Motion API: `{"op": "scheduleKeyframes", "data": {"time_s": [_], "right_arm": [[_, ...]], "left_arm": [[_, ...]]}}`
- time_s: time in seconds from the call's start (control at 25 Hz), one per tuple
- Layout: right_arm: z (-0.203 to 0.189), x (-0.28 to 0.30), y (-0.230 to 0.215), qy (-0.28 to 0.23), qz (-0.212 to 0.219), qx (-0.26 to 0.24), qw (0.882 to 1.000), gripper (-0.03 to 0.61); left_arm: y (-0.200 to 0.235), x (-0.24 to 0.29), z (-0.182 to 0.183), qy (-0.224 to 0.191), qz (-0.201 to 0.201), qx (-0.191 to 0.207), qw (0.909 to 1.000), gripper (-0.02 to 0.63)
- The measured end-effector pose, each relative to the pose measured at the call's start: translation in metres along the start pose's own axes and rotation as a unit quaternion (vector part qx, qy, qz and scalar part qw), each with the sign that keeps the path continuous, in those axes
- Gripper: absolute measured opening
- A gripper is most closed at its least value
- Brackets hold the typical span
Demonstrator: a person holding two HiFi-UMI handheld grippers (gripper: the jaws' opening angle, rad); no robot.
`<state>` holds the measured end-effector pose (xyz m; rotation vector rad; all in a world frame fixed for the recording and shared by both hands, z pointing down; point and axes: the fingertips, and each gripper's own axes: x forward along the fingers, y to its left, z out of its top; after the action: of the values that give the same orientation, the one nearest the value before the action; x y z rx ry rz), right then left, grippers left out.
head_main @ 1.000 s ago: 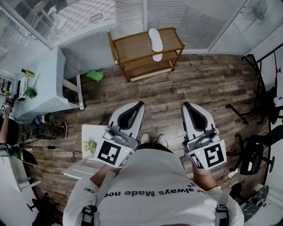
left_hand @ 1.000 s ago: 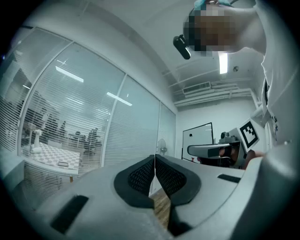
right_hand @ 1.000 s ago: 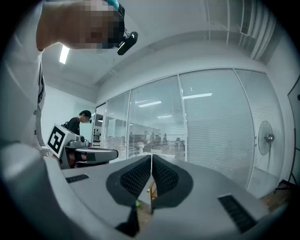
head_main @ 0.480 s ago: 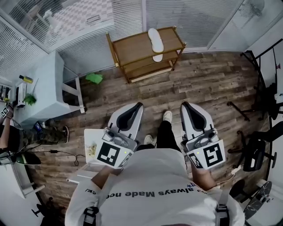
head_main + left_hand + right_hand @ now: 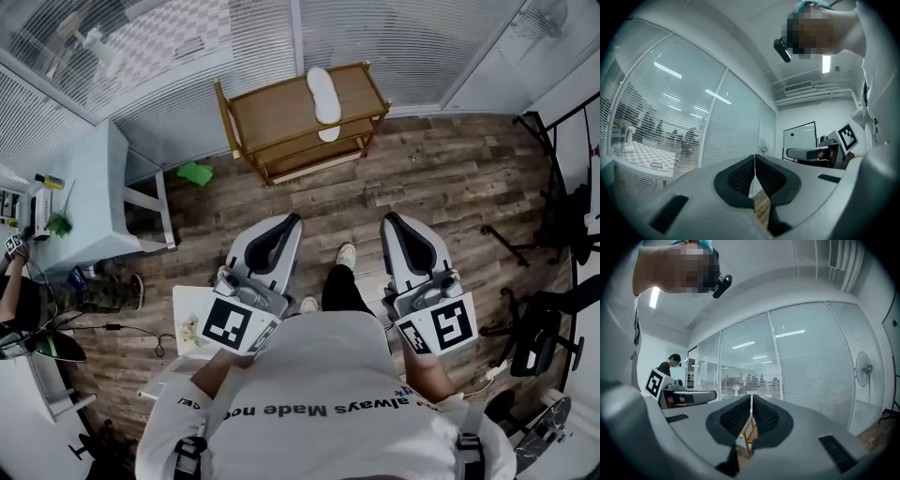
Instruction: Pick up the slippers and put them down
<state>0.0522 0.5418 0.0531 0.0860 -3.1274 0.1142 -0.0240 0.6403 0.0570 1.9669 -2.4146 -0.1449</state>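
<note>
A white slipper [image 5: 324, 95] lies on the top shelf of a wooden rack [image 5: 272, 112] by the glass wall; a second white slipper [image 5: 329, 133] shows on the shelf below it. My left gripper [image 5: 293, 220] and right gripper [image 5: 390, 219] are held level over the wood floor, well short of the rack, both shut and empty. In the left gripper view the jaws [image 5: 754, 159] meet with nothing between them. The right gripper view shows its jaws [image 5: 752, 398] closed too, with the rack [image 5: 749, 430] seen low behind them.
A pale table [image 5: 94, 192] stands at the left with a green object [image 5: 197, 173] on the floor beside it. Chairs and stands [image 5: 539, 323] crowd the right side. A white board with bits on it [image 5: 192, 323] lies on the floor by my left foot. Another person [image 5: 669, 363] stands at the left.
Both grippers and my body have moved forward toward the rack. One foot has stepped ahead between the grippers. The jaws stayed closed.
</note>
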Motion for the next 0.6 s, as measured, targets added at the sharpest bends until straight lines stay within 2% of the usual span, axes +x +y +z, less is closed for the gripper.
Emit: {"op": "scheduleKeyframes", "data": {"time_s": [0.44, 0.6], "right_arm": [[0.016, 0.041, -0.142, 0.000, 0.013, 0.010, 1.000, 0.018], [0.016, 0.057, -0.182, 0.006, 0.024, 0.007, 1.000, 0.018]], "left_arm": [[0.003, 0.147, 0.006, -0.002, 0.009, 0.007, 0.9999, 0.014], [0.008, 0.184, 0.007, -0.006, 0.020, 0.008, 0.9998, 0.014]]}}
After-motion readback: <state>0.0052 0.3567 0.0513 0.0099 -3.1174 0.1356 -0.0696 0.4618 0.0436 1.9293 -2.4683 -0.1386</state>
